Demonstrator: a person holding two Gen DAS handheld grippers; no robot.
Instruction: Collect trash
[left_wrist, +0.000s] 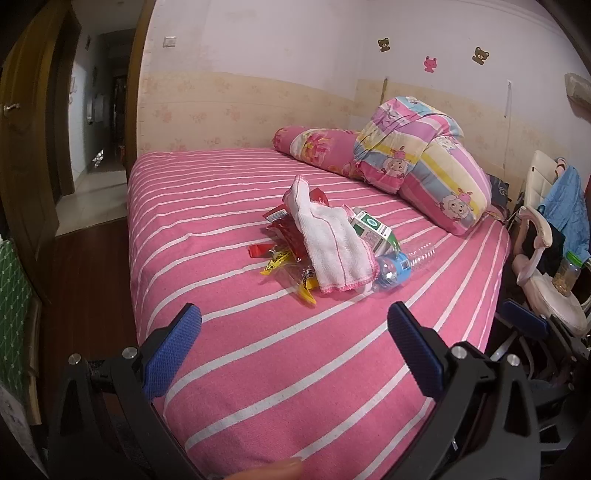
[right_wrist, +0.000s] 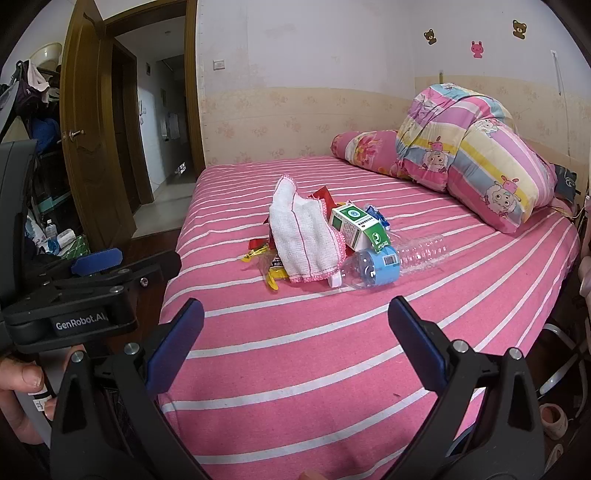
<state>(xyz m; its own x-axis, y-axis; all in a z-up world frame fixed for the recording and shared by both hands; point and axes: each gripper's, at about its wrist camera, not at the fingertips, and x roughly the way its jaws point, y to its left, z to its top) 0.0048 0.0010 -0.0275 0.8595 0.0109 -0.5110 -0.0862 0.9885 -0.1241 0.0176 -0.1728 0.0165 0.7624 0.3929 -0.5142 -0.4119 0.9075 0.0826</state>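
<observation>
A pile of trash lies in the middle of the pink striped bed. A white cloth with pink edging drapes over red and yellow wrappers. A green and white carton and a clear plastic bottle with a blue label lie beside it. My left gripper is open and empty, above the bed short of the pile. My right gripper is open and empty, also short of the pile. The left gripper also shows at the left of the right wrist view.
A rolled pink pillow and a folded cartoon quilt sit at the head of the bed. An open wooden door and a hallway are at the left. A cluttered chair stands at the bed's right.
</observation>
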